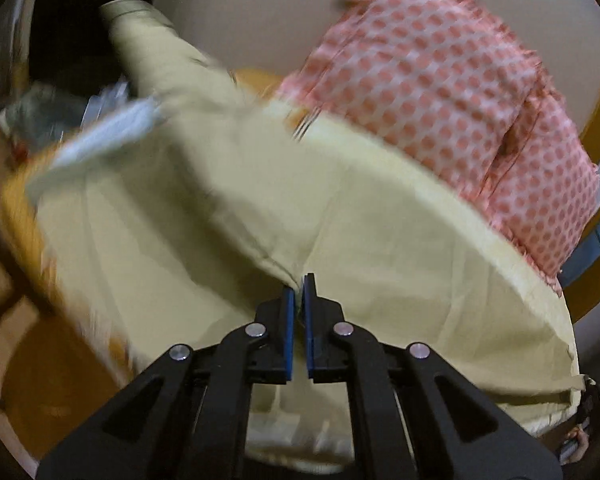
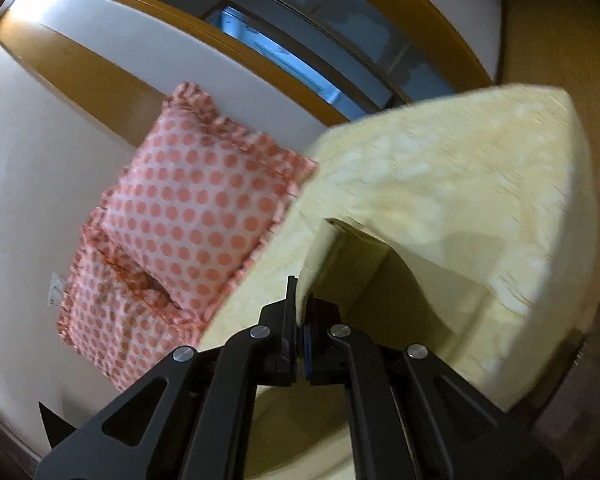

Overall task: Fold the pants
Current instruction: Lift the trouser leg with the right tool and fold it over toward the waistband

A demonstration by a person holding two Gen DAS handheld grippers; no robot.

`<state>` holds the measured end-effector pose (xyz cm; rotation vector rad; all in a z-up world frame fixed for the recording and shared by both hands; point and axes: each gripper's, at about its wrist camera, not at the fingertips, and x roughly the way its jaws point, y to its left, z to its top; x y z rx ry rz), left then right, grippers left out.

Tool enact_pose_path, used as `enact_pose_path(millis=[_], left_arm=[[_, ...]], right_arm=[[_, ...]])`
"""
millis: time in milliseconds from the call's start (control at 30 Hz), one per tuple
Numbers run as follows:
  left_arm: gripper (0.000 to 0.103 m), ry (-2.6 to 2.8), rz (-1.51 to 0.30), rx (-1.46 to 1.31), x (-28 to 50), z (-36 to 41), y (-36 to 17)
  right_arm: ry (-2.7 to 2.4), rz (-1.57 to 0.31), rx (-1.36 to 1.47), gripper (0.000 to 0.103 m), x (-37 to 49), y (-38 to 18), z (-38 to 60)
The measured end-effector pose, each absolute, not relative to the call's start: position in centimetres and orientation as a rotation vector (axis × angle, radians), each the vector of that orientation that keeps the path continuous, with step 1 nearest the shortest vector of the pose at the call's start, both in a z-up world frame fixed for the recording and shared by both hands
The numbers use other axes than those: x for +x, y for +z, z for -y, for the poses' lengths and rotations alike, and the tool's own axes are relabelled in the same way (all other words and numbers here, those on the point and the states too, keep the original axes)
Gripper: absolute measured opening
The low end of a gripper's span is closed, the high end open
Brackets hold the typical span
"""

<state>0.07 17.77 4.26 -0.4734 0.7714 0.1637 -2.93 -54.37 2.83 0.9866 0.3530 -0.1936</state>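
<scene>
Left gripper (image 1: pixel 299 286) is closed on a pinch of the beige pants (image 1: pixel 260 200); only a thin sliver of cloth shows between the blue pads (image 1: pixel 288 332). Right gripper (image 2: pixel 301 294) is likewise clamped on a beige edge of the pants (image 2: pixel 320 248), the fabric seen rising from between its fingers. The pants are held lifted and spread over the yellow mattress (image 2: pixel 460 168), beside polka-dot pillows (image 1: pixel 440 92). Task is judged early: no finished fold is seen, one leg trails away, and all folding remains. Frames are motion-blurred.

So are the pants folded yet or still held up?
Held up, not folded: both the left gripper and right gripper pinch the pants, draping loosely.
</scene>
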Motion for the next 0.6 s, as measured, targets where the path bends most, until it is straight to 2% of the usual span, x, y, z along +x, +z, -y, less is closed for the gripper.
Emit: enact_pose_path(millis=[167,600], left_arm=[[0.004,0.174,-0.754,-0.504,-1.1,-17.6,3.4],[0.002,0.164,-0.685,-0.502,-3.6,-16.7,3.0]], right_arm=[[-0.209,-0.374,1.028,0.002,-3.7,1.0,54.8],[-0.242,-0.377,1.012,0.002,-5.6,0.9,55.2]])
